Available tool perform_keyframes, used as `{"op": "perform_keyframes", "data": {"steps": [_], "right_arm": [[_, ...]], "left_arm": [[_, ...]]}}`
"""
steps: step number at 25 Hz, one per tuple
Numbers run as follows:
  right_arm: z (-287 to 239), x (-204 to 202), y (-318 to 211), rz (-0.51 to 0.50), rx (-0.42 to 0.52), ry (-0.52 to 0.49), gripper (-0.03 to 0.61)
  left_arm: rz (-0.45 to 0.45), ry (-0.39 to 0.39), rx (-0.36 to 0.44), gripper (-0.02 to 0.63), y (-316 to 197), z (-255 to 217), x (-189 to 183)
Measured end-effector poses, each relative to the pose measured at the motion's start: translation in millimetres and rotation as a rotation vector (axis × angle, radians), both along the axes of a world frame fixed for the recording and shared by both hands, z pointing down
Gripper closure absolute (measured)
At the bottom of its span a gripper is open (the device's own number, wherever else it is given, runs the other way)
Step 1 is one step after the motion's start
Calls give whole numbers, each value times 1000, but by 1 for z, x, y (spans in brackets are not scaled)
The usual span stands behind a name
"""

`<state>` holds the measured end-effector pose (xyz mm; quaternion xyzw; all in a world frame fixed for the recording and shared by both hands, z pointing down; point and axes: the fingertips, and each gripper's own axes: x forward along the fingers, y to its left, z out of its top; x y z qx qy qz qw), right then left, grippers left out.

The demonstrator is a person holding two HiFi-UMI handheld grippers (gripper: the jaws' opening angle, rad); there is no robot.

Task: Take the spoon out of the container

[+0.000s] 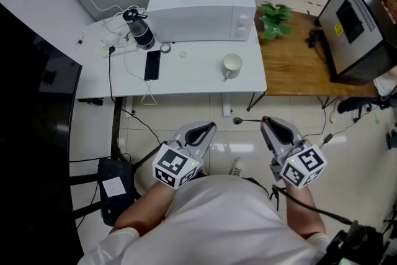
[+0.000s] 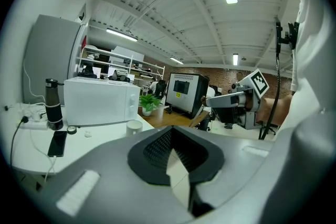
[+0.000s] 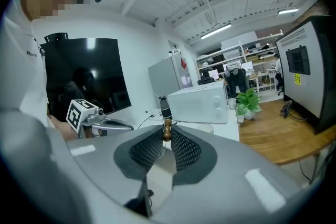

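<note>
the right gripper (image 1: 268, 124) has its claw pinched shut on the spoon (image 1: 248, 120). in the right gripper view the brown knobbed end of the handle (image 3: 167, 131) sits right at the tips of the two jaws, with nothing spare behind it. from the head view the spoon sticks out sideways towards the person's left, roughly level. its small bowl hangs over the floor, well apart from the white table (image 1: 186, 80).

the cup (image 1: 232, 64) on that table is probably the container. it stands upright near the table's front edge, in front of the microwave (image 1: 201, 6), and the spoon is already clear of it, so the lifting-out looks done. the left gripper (image 1: 205, 129) is held close to the body with its claw narrowed to a close and nothing in it; its own view shows the pads meeting at the tip.

what remains is likely carrying or setting the spoon down. the hold is only on the very end of the handle, so the long free part could swing or twist in the pads. a firm squeeze, a slow level move and no sudden turn of the wrist would serve well. the bowl should touch a surface before the claw opens.
</note>
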<state>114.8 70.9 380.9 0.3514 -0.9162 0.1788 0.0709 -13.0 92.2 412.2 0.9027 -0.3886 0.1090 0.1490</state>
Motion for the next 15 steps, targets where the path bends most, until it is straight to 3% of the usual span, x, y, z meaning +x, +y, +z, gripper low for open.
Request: {"op": "perform_keyframes", "data": {"steps": [15], "right_arm": [[0,1,1,9,3,-3,525]], "left_arm": [[10,-1,0,609,0,0,2]]}}
